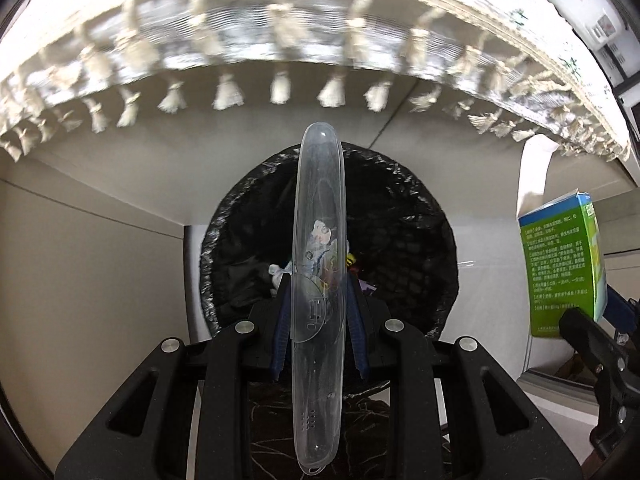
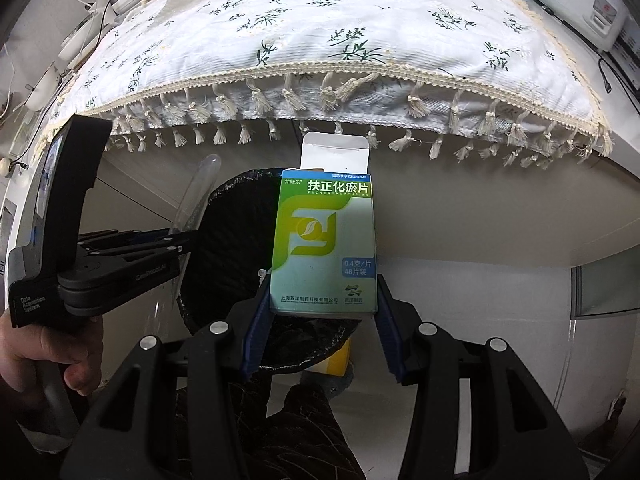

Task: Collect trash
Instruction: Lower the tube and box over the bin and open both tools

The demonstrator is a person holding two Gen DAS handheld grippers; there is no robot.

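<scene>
You have two pieces of trash in hand. The clear plastic case (image 1: 318,280), long and narrow, stands upright in the left tongs (image 1: 318,312), whose blue pads are clamped on its flat sides near the middle; in that wrist view it hangs directly over the mouth of the black-lined trash bin (image 1: 400,240), where some scraps already lie at the bottom. The green medicine box (image 2: 324,240), top flap open, is clamped by its lower edges in the right tongs (image 2: 324,312), held just beside the bin's rim, toward its right side. Above both, the tasselled edge of a floral cloth (image 2: 320,40) overhangs the bench. Judged step: drop-off, left item first. Next move calls for parting the left tongs so that the case falls clear inside the liner, then bringing the box over the opening and releasing it likewise.
</scene>
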